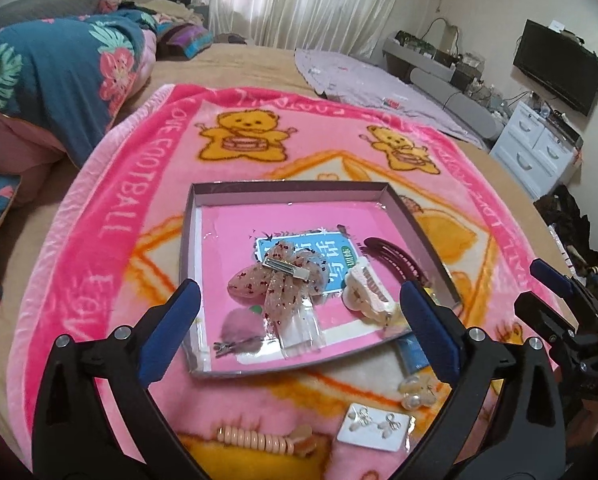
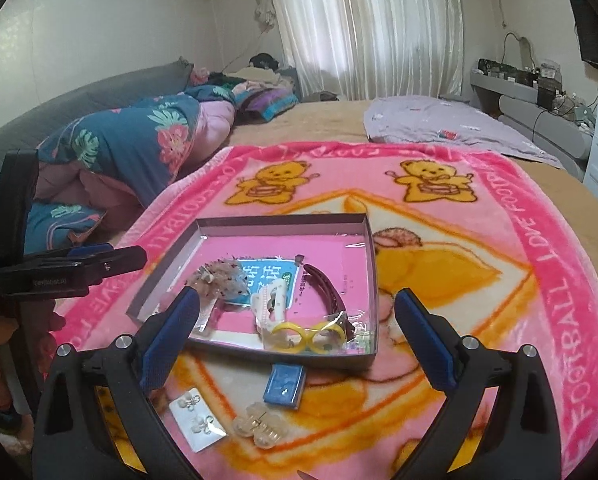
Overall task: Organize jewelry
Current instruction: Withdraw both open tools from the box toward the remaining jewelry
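Observation:
A shallow grey box [image 1: 195,216] [image 2: 373,264] with a pink floor lies on a pink bear blanket. It holds a sheer pink bow clip [image 1: 283,280] [image 2: 223,276], a cream claw clip [image 1: 365,288] [image 2: 269,300], a maroon snap clip [image 1: 395,256] [image 2: 325,284], a pink pompom clip [image 1: 239,326] and yellow toy glasses [image 2: 311,334]. On the blanket in front lie an earring card [image 1: 373,426] [image 2: 197,420], a pearly flower clip [image 1: 415,394] [image 2: 259,426], a small blue pack [image 2: 285,386] and a peach coil hair tie [image 1: 259,438]. My left gripper [image 1: 295,332] and right gripper [image 2: 297,336] are open and empty above the box's near edge.
The blanket [image 1: 111,200] covers a tan bed. A folded floral quilt [image 1: 51,76] lies at the left, a lilac cloth [image 2: 439,124] at the back right. White drawers [image 1: 539,148] and a TV [image 1: 557,66] stand at the right. The right gripper shows at the left view's right edge [image 1: 567,308].

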`<state>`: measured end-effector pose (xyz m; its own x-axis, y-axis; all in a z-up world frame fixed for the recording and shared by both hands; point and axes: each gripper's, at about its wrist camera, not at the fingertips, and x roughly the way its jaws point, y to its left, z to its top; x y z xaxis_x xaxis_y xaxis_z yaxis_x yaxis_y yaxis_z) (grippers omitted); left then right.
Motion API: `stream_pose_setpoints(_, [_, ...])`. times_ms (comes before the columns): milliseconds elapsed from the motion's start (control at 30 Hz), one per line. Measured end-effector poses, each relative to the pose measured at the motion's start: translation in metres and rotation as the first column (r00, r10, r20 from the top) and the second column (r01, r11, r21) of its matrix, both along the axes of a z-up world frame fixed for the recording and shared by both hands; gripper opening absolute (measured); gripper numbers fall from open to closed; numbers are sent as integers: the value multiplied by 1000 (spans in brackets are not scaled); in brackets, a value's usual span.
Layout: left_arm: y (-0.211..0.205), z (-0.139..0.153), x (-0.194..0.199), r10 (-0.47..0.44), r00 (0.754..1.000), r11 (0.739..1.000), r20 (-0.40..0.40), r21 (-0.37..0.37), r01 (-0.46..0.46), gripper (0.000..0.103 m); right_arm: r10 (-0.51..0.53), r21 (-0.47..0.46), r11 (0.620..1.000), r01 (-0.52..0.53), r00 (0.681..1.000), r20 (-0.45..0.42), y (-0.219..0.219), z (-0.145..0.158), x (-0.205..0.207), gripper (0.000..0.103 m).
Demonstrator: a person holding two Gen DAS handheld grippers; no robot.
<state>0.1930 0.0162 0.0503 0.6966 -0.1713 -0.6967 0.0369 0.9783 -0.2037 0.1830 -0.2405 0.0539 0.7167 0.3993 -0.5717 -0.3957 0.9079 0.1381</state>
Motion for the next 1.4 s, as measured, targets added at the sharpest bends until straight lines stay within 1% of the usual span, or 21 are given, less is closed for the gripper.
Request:
stream_pose_setpoints(167, [-3, 13, -19, -8, 999, 1000, 31, -7, 8, 93, -7, 7, 1000, 7, 1000, 11, -6, 7, -14, 97])
stream_pose_setpoints(367, [-8, 26, -40, -21, 997, 1000, 71, 7, 21, 93, -6, 14, 1000, 5, 1000, 28, -9, 16, -33, 97])
stream_pose_setpoints(733, [-9, 34, -73, -31, 994, 999, 104, 29, 28, 93, 11, 18, 1000, -12, 998, 58, -7, 30, -63, 97])
stream_pose_setpoints(933, [-7, 32, -88, -28, 994, 999, 108, 42, 24, 93, 28, 7, 1000, -29, 998, 57, -3, 28, -74, 97])
stream_pose_setpoints(1167, [-1, 23, -107, -11, 995, 999, 103, 54, 5, 93, 54, -10, 998, -54, 997, 47, 4, 24, -88, 97])
stream_pose_setpoints(1400, [8, 7, -119, 2, 998, 998, 69, 58, -6, 93, 66, -28, 997, -65, 997, 27, 8, 15, -96, 97])
